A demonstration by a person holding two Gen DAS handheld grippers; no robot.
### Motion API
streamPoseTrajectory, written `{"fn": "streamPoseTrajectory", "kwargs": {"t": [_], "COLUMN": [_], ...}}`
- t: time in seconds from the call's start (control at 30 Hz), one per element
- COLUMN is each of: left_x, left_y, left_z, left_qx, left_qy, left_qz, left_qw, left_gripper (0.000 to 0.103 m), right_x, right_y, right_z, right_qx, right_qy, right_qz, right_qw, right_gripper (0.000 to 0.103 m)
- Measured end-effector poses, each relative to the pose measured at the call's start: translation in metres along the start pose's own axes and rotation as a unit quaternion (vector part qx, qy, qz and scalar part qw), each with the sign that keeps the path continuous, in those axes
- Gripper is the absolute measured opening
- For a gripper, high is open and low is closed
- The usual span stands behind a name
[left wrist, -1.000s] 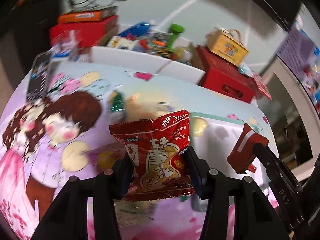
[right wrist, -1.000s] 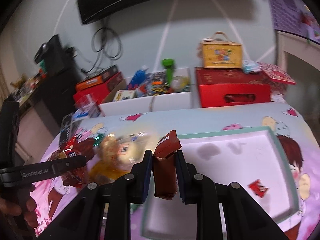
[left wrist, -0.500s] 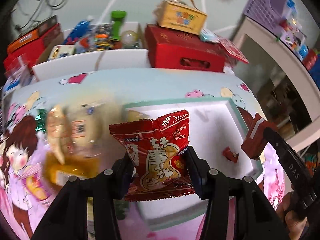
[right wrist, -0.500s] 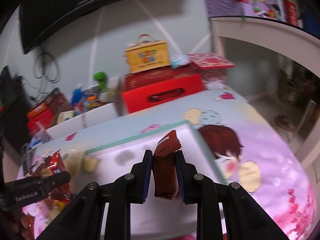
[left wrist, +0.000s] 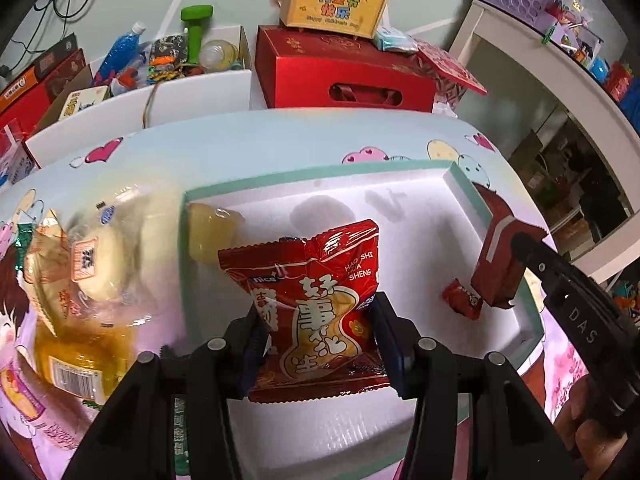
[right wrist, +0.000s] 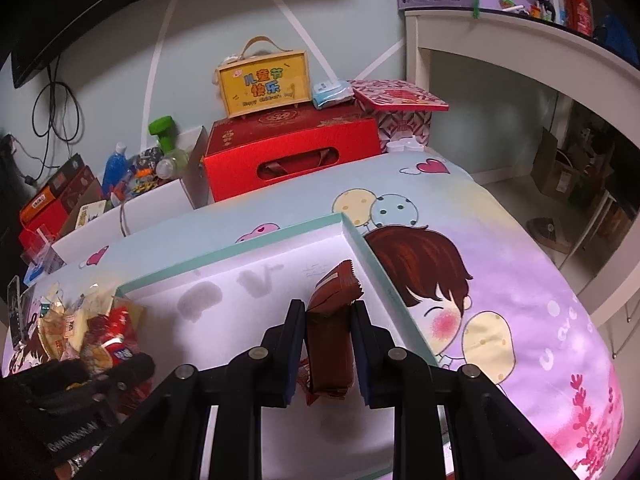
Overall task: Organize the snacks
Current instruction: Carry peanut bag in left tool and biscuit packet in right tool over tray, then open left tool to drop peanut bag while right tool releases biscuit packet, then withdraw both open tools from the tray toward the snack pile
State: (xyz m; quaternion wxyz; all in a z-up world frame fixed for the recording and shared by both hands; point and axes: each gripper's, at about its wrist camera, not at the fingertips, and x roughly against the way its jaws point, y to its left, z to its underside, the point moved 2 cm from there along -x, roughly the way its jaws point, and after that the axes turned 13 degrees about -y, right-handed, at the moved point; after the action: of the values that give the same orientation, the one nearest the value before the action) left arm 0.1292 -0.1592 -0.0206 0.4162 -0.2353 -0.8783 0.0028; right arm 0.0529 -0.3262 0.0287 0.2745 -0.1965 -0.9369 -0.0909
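Your left gripper (left wrist: 318,332) clamps a glossy red peanut packet (left wrist: 310,312) over the white mint-rimmed tray (left wrist: 320,168). Your right gripper (right wrist: 326,334) pinches a dark brown wrapped bar (right wrist: 330,332) there too. Pale yellow snack bags (left wrist: 92,264) crowd the tray's left edge; a small red sweet (left wrist: 462,300) lies inside.

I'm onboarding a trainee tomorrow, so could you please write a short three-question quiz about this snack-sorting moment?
1. True or false: the left tool holds a red peanut packet.
2. What does the right tool grip? A) a green bottle B) a brown snack bar C) nothing
3. Fill in: a small red candy lies inside the white ____.

Key: 1 true; 2 B; 3 tray.
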Motion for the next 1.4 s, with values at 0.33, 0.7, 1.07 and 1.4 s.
{"fn": "streamPoseTrajectory", "kwargs": {"t": [0.33,0.7,1.07,1.4], "left_x": [0.008,0.011,0.004,-0.002], "left_y": [0.005,0.018,0.029,0.034], "left_z": [-0.004,-0.005,-0.003,0.001], "left_qx": [-0.001,0.005,-0.002,-0.004], "left_qy": [0.000,0.001,-0.007,0.001], "left_qz": [-0.003,-0.040,-0.087,-0.103], "left_qw": [1.0000,0.9992,0.9962,0.9947], "left_gripper": [0.069,0.087,0.096,0.097], "right_x": [0.002,-0.007,-0.028,-0.033], "right_y": [0.015,0.005,0.002,0.008], "right_z": [-0.001,0.003,0.023,0.028], "right_qx": [0.014,-0.003,0.003,0.018], "right_qy": [0.003,0.030,0.082,0.099], "right_qz": [-0.015,0.012,0.023,0.023], "right_qw": [1.000,0.999,0.996,0.995], "right_gripper": [0.027,0.075,0.103,0.103]}}
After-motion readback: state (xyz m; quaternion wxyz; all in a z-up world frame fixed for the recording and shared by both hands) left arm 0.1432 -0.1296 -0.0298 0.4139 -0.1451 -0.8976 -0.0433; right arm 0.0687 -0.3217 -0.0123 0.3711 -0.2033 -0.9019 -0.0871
